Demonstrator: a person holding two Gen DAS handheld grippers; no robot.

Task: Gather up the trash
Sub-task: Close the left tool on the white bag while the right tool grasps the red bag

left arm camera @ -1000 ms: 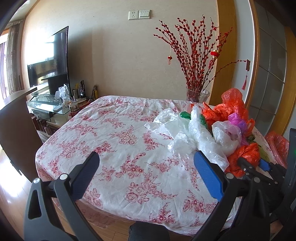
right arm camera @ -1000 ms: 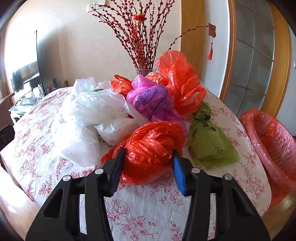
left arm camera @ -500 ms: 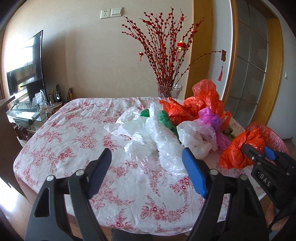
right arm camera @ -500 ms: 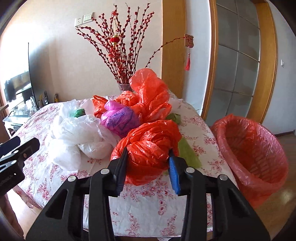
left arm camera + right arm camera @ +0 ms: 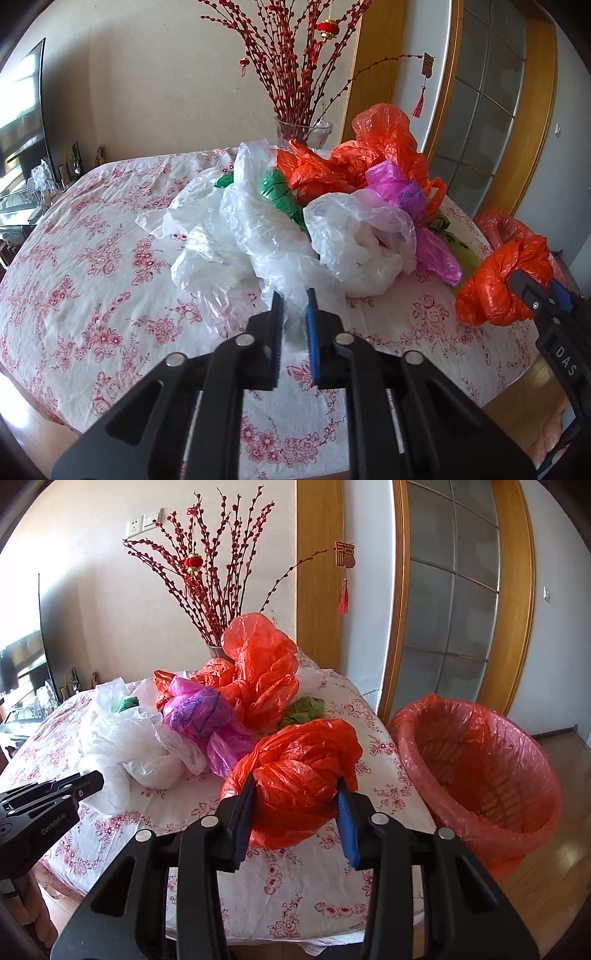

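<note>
A pile of crumpled plastic bags lies on a table with a floral cloth (image 5: 92, 258): white bags (image 5: 258, 229), a green one (image 5: 277, 188), a purple one (image 5: 402, 188) and orange ones (image 5: 384, 136). My left gripper (image 5: 293, 299) is shut on a fold of a clear white bag at the pile's near edge. My right gripper (image 5: 295, 797) is shut on an orange bag (image 5: 299, 768) and holds it above the table's right edge; that bag also shows in the left wrist view (image 5: 498, 280). A bin lined with a red bag (image 5: 476, 760) stands on the floor right of the table.
A glass vase with red berry branches (image 5: 306, 129) stands behind the pile. A TV (image 5: 22, 110) and a cluttered stand are at far left. A wood-framed glass door (image 5: 450, 605) is behind the bin. An olive-green bag (image 5: 303, 709) lies by the orange ones.
My left gripper has moved in to the pile and shut on the white bag. My right gripper has carried the orange bag further right, toward the bin.
</note>
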